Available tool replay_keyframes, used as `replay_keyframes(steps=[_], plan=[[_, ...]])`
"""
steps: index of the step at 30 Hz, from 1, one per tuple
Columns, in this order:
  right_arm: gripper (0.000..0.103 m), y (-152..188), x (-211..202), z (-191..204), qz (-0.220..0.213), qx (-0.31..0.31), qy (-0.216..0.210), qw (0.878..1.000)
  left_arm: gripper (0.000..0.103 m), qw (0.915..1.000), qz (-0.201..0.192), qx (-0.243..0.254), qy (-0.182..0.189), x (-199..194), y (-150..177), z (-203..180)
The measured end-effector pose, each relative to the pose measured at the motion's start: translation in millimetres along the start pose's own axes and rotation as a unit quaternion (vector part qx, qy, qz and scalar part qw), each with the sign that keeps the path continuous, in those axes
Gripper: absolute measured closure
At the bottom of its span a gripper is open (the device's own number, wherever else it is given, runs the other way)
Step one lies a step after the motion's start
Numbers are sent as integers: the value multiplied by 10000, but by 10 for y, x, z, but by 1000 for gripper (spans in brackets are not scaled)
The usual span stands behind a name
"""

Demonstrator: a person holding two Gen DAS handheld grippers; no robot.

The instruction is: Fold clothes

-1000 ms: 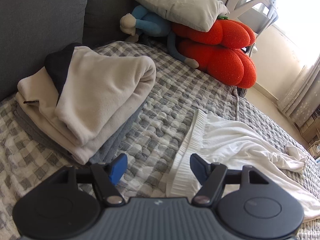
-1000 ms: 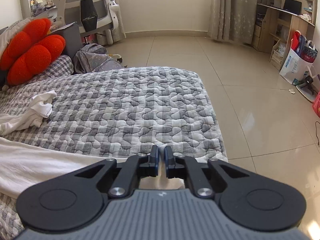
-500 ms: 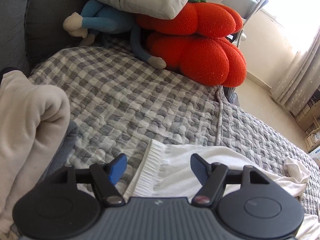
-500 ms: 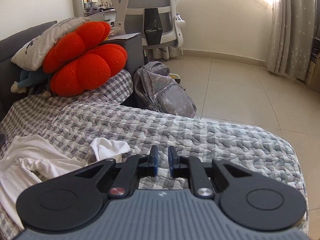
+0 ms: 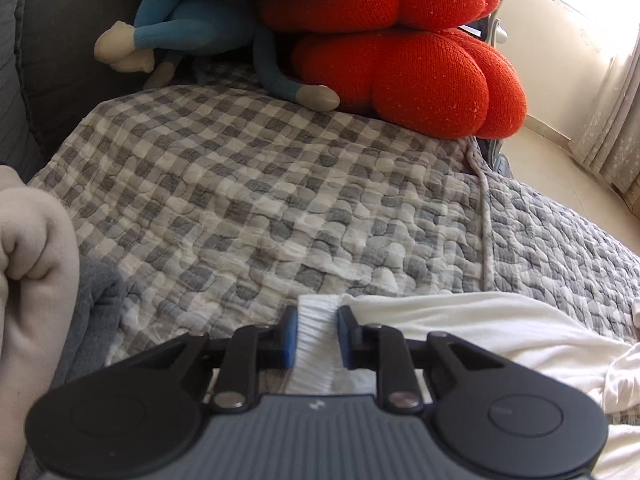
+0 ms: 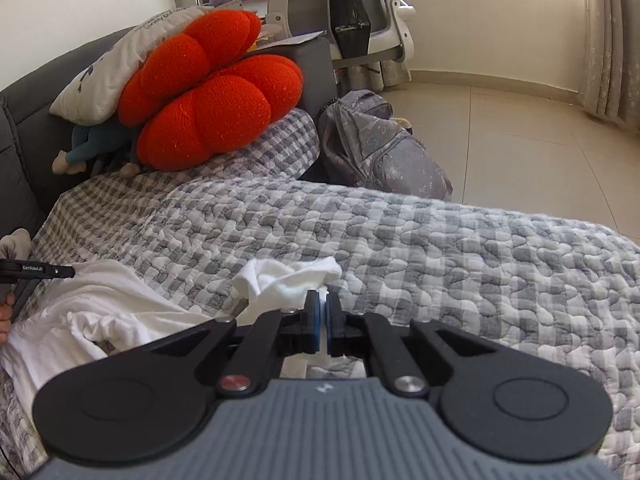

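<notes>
Closing left claw (image 5: 316, 338) around ribbed waistband (image 5: 314, 344) of white garment (image 5: 480, 332); only right view shows right claw (image 6: 322, 320) pinched shut on its crumpled end (image 6: 288, 280), backpack (image 6: 376, 148) beyond.

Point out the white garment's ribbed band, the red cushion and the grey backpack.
ribbed band (image 5: 314, 344), left wrist view, the strip between the gripper's fingers.
red cushion (image 6: 208, 108), right wrist view, a middle lobe.
grey backpack (image 6: 376, 148), right wrist view, its front panel.
</notes>
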State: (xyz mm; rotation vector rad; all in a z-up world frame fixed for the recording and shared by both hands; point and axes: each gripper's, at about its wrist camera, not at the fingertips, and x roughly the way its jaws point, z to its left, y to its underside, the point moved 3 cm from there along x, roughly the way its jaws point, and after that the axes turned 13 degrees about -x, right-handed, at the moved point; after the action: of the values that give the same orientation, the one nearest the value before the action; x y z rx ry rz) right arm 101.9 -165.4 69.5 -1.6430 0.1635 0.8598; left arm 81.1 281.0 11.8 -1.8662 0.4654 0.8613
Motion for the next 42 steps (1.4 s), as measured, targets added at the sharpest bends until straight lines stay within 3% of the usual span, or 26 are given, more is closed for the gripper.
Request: replay_keyframes(steps=[4,9,13,17,18,21,24,26,33,34,36,37,42], plan=[[100,-189,-468,-291,-458,-339,975,9936,83,9981,-457,-331,228,-203,-178,14],[100,-207,-930,-670,-766,-692,2209,9698,83,9972,-611,-405,131,-198,-379,-108],[101,-25,-981,-950,-647,-778,2702,9575,83,9944,-756,-742,32,-140,-464,-104],[101,29,-799,-1222,-460,-827,2695,9584,83,9940,-674,-858,-120,-34,-519,-91],[101,27,-737,-1248,-347,-781,2489,9647,83,9942,-640,-846,-151,-4,-532,-92],[101,126,-546,-1173,219,-470,1301,9901,83,9950,-549,-807,-228,59,-507,-94],[85,368,-405,-1211,660,426,565,9953,83,9952,-500,-796,-285,95,-454,-48],[62,491,-320,-1240,790,561,623,9933,83,9948,-480,-854,-288,98,-454,0],[56,633,-25,-1098,1088,247,454,9927,83,9956,-501,-751,-252,51,-439,-42],[57,626,-17,-1084,1087,157,563,9923,83,9957,-508,-735,-251,40,-438,-47],[92,605,-15,-1045,1135,-41,831,9900,83,9955,-523,-712,-332,17,-439,-45],[101,579,-45,-1033,1067,-111,943,9897,83,9952,-542,-713,-382,-2,-448,-38],[101,294,-458,-1098,163,-222,1533,9878,83,9937,-689,-834,-309,-127,-549,-26]])
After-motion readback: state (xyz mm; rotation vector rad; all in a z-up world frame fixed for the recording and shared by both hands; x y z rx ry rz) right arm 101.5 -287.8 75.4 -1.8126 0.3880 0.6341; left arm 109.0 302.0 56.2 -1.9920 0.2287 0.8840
